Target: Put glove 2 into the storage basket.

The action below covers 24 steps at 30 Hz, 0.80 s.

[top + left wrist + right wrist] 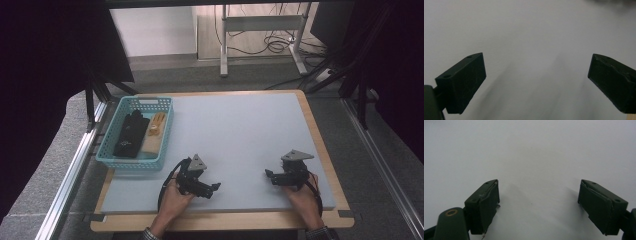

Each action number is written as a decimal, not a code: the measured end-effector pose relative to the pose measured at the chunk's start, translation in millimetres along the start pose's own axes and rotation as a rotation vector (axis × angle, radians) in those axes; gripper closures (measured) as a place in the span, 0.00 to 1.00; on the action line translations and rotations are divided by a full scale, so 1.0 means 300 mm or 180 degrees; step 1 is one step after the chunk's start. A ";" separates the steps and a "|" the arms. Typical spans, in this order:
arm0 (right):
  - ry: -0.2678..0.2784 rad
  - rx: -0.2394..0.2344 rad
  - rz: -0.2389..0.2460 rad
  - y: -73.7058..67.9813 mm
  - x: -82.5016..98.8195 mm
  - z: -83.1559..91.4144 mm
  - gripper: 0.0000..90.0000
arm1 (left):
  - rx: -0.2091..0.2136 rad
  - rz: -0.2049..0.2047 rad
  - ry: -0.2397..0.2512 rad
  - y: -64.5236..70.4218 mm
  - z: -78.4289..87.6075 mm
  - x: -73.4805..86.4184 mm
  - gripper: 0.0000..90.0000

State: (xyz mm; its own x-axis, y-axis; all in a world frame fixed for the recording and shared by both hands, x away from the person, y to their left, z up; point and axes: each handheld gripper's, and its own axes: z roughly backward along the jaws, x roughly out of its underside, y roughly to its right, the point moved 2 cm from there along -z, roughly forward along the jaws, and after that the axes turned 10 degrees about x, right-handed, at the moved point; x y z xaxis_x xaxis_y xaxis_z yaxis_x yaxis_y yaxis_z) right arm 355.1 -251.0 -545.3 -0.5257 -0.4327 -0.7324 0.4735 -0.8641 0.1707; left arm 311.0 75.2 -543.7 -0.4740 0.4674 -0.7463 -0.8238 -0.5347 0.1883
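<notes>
High view: left gripper [214, 189], right gripper [269, 175] jaws spread, near table [250, 125] front edge.

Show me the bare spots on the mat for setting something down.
The mat is bare right of the basket and beyond both grippers, left and right, plus the strip between them. Crowded: the basket, holding gloves.

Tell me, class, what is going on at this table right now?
A person sits at a grey-topped table with a two-jaw gripper in each hand. The left gripper and the right gripper both rest low over the near part of the mat, jaws open, holding nothing. At the table's left edge a turquoise basket holds a black glove and a tan glove, untouched.
</notes>
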 end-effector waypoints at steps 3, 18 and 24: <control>0.0001 0.0001 0.0001 0.000 0.000 0.000 0.19 | 0.0001 -0.0008 -0.0031 0.003 -0.013 0.008 0.02; 0.0001 0.0001 0.0004 0.000 -0.001 0.000 0.19 | -0.0073 -0.0077 -0.0267 0.015 -0.056 0.028 0.02; 0.0000 0.0002 0.0004 0.000 0.000 0.000 0.19 | -0.0066 -0.0067 -0.0264 0.014 -0.057 0.029 0.01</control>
State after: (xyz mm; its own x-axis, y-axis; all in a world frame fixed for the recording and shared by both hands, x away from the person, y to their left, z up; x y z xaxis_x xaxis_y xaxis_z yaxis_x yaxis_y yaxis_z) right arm 355.2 -250.9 -545.2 -0.5251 -0.4338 -0.7322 0.4737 -0.8637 0.1720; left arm 308.8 64.9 -560.3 -0.4814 0.5349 -0.6944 -0.8277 -0.5381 0.1592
